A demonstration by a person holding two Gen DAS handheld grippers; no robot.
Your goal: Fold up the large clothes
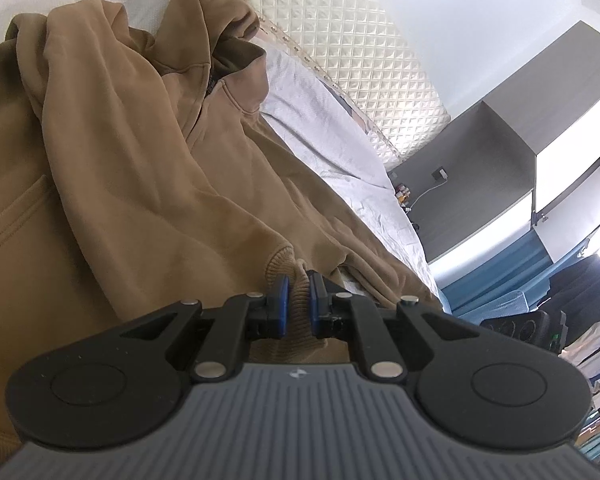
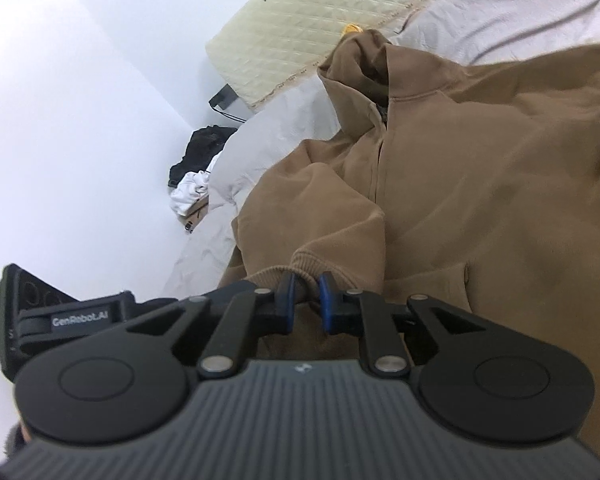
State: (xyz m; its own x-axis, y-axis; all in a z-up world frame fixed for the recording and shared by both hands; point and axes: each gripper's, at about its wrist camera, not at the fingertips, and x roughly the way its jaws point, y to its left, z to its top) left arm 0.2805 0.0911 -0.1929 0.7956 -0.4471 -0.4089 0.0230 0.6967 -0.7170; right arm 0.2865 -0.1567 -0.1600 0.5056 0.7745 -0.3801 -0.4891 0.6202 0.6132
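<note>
Tan-brown cotton zip hoodie (image 1: 132, 152) spread across a bed with pale grey wrinkled sheet (image 1: 332, 136), hood toward a cream quilted headboard (image 1: 340, 32). Left gripper (image 1: 298, 300), blue-padded fingers (image 1: 283, 294) pinching one ribbed sleeve cuff (image 1: 300, 308). Right gripper (image 2: 308, 300), fingers (image 2: 327, 300) clamped on the other ribbed cuff (image 2: 306, 266).

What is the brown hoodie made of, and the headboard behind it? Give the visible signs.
Brown hoodie: looks like matte cotton-type fleece; soft thick folds, ribbed knit cuff pinched in the left tool.
Headboard: seemingly cream faux leather or vinyl, diamond-quilted padding with a slight sheen.
</note>
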